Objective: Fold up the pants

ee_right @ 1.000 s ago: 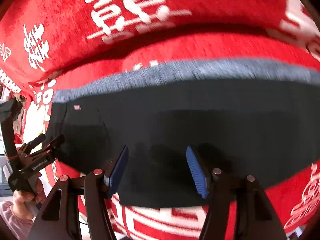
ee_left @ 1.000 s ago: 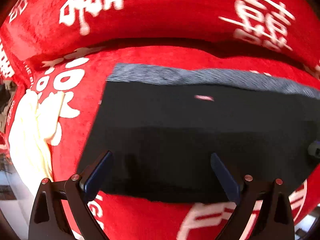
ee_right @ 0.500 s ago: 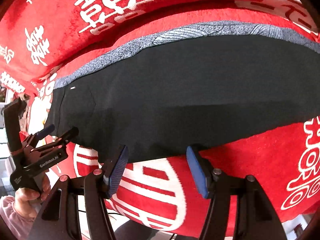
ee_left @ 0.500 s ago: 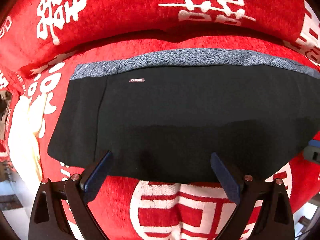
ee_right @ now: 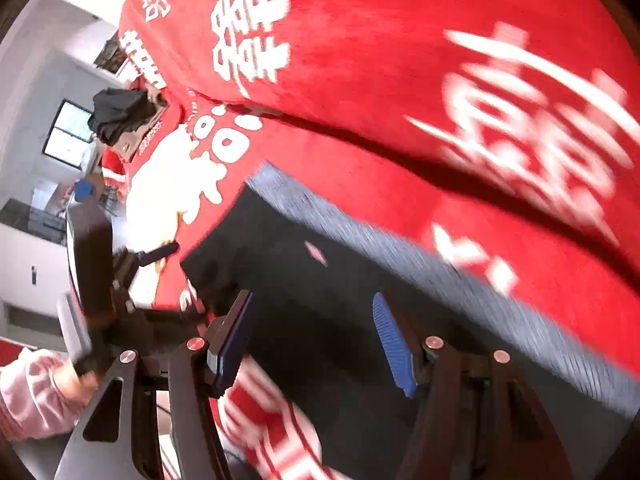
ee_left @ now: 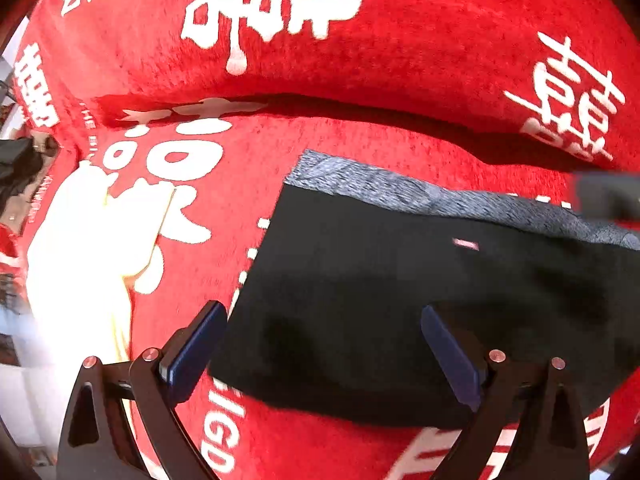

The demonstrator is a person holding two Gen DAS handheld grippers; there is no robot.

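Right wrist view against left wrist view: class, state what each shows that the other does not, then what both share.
Only the right wrist view shows the left gripper from outside, the pink-sleeved hand holding it, and a window. Only the left wrist view shows the near left corner of the pants. Both show the black pants with a grey waistband, the red blanket, and open grippers.

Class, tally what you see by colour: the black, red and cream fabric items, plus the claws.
Black pants: 1
Red cover: 1
Cream cloth: 1
Claws, left claw and right claw: 2
Total: 5
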